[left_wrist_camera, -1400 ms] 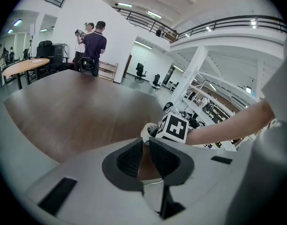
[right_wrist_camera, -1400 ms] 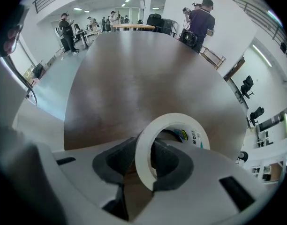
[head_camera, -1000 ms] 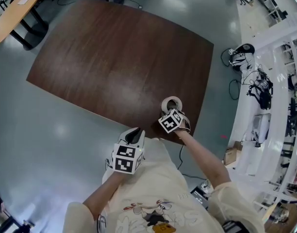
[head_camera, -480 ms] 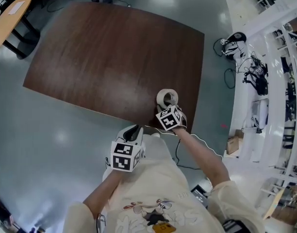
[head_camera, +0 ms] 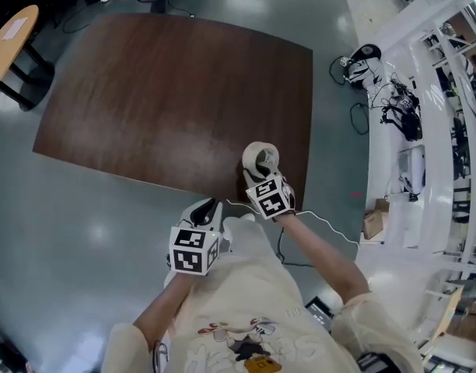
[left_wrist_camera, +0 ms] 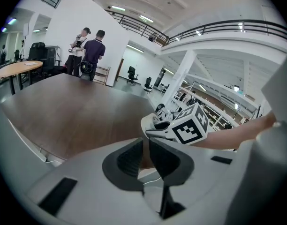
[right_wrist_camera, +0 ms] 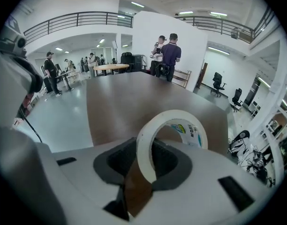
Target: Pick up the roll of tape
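A white roll of tape (head_camera: 260, 158) hangs just above the near right corner of the dark brown table (head_camera: 160, 92). My right gripper (head_camera: 262, 174) is shut on it. In the right gripper view the roll of tape (right_wrist_camera: 181, 118) stands on edge, its rim pinched between the two dark pads of the right gripper (right_wrist_camera: 144, 162), and a printed label shows inside its core. My left gripper (head_camera: 210, 207) hovers off the table's near edge, left of the right one. Seen in the left gripper view, the left gripper (left_wrist_camera: 146, 156) is shut with nothing between its pads.
Two people (right_wrist_camera: 166, 55) stand past the table's far end. A round wooden table (head_camera: 12, 37) is at the far left. White shelving (head_camera: 440, 92), cables and a cardboard box (head_camera: 372, 224) line the right side. Grey floor surrounds the table.
My right gripper has risen with the roll of tape, lifting it off the tabletop and rolling it a little. The left gripper has drifted slightly upward.
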Demonstrator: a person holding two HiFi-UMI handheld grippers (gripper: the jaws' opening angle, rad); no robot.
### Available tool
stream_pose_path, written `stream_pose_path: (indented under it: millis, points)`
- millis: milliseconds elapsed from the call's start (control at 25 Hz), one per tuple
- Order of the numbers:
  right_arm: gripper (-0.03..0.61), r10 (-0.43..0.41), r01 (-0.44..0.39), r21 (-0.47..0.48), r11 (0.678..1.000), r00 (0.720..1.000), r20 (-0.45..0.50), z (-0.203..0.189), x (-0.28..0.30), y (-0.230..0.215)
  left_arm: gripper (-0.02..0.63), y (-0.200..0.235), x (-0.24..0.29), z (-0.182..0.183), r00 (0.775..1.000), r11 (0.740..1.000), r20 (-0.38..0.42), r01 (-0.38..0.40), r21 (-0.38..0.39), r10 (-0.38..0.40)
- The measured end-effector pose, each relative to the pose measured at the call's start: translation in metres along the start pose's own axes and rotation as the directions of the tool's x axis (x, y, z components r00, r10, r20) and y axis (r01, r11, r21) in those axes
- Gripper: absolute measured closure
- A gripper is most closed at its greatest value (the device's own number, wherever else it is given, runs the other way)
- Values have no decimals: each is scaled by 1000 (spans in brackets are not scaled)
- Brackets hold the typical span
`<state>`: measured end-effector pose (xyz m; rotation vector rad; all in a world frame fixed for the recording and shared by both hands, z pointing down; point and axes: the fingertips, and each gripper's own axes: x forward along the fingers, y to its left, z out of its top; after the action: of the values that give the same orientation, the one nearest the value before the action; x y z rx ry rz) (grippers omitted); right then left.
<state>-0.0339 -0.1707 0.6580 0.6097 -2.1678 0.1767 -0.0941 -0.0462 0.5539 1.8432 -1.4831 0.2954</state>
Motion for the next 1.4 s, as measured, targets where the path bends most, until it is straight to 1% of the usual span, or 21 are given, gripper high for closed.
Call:
stream_pose_path:
  millis: [160, 400, 600, 800, 920, 1040, 1320, 1400]
  points:
    - [480, 5, -6, 18, 1000, 998, 66, 17, -21, 9, 565, 0, -6, 7, 1000, 1000, 17, 4, 6, -4]
    - [480, 3, -6, 16, 1000, 988, 154, 40, -53, 15, 566, 0, -5, 16, 999, 1000, 36, 13, 8, -13]
    - [480, 1, -7, 23, 1000, 974, 225, 59, -82, 20, 566, 2, -12, 30, 997, 1000, 70, 15, 9, -15]
    - [482, -10, -4, 46, 999, 955, 297, 75, -115, 20, 566, 2, -22, 44, 994, 1000, 112, 15, -1, -15]
    - [482, -17, 0, 50, 999, 938, 346, 91, -139, 21, 566, -1, -35, 57, 989, 1000, 145, 18, 5, -19]
    - [482, -32, 14, 47, 999, 914, 404, 103, -165, 21, 566, -7, -46, 67, 983, 1000, 184, 22, 11, -24]
    - [482, -96, 77, 58, 995, 861, 500, 117, -220, 15, 589, -22, -74, 93, 960, 999, 279, 16, 41, -27]
    - [482, -111, 88, 69, 994, 846, 521, 117, -234, 13, 594, -28, -80, 98, 956, 999, 290, 26, 41, -37]
